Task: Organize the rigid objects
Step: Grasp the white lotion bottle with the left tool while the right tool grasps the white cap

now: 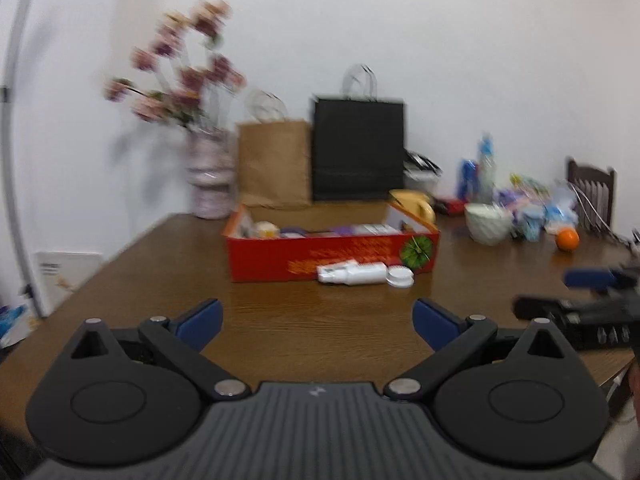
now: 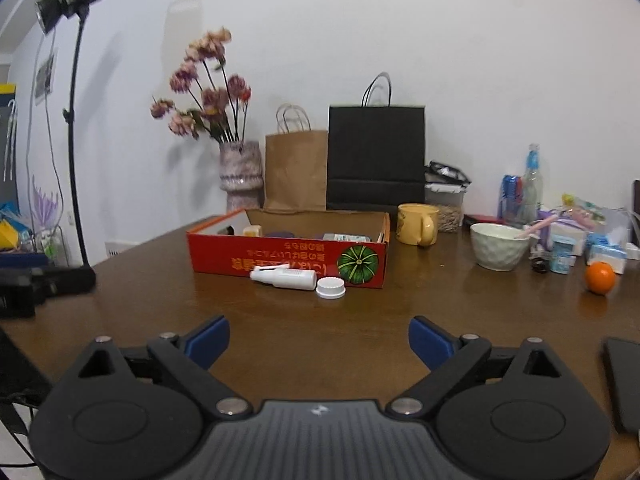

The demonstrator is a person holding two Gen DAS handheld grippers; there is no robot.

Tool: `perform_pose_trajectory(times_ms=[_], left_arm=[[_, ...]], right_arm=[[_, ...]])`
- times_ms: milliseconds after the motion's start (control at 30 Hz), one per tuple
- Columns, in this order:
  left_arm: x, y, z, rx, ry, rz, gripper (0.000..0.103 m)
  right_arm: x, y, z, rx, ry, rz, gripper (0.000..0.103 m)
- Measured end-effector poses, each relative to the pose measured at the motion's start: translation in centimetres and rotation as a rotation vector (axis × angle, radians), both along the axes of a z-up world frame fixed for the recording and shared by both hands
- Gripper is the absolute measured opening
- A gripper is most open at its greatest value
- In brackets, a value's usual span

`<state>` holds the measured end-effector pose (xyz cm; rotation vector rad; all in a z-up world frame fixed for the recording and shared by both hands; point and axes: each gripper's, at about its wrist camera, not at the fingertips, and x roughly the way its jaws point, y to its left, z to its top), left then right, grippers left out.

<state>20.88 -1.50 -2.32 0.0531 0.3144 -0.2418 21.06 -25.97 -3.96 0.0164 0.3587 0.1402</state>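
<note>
A red cardboard box with several small items inside stands mid-table. A white spray bottle lies on its side against the box front, with a round white lid beside it. My left gripper is open and empty, low over the table in front of the box. My right gripper is open and empty, also short of the bottle. It shows at the right edge of the left wrist view.
A flower vase, a brown bag and a black bag stand behind the box. A yellow mug, a white bowl, an orange and cluttered packets are at the right. A dark flat object lies near right.
</note>
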Motion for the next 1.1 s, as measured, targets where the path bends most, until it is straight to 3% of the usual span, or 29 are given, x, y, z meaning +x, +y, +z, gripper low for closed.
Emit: perform_pose_trajectory(times_ms=[67,267,333,467,567,700,833,933,1100], left_arm=[[3.7,-0.3,-0.3,-0.015,0.053,-0.033,0.103],[15.6,-1.3,-0.8,-0.090,0.198,-0.170,0.103],[19.3,-1.7,-2.0,-0.092,0.239,-0.171,0.103],[25.1,-2.0,-4.4,-0.167,0.407,-0.142,0.100],[26.6,-2.4,-4.9,-0.179,0.410,-0.146,0.097],[27.8,-2.7,-5.1,-0.213,0.423,-0.134,0.085],[28.2,-3.3,-5.2,-0.217,0.422,-0.103,0.083],[27.8,-3.5,-5.2,-0.249,0.421,-0.092,0.062],[25.6,-4.0,-5.0,-0.267,0.434,-0.084,0.041]], right_arm=[[3.3,-0.3,-0.1,-0.006,0.039,0.017,0.088],[13.5,-0.5,-0.1,-0.036,0.115,0.065,0.082],[16.1,-0.5,-0.8,-0.045,0.138,0.067,0.080],[20.4,-0.3,-2.7,-0.049,0.187,0.071,0.072],[22.4,-0.4,-3.8,-0.039,0.220,0.077,0.066],[24.0,-0.6,-4.7,-0.018,0.239,0.089,0.056],[24.7,-0.8,-5.0,-0.005,0.246,0.090,0.047],[24.8,-1.0,-5.0,0.018,0.251,0.101,0.037],[23.7,-1.3,-4.9,0.013,0.252,0.108,0.037]])
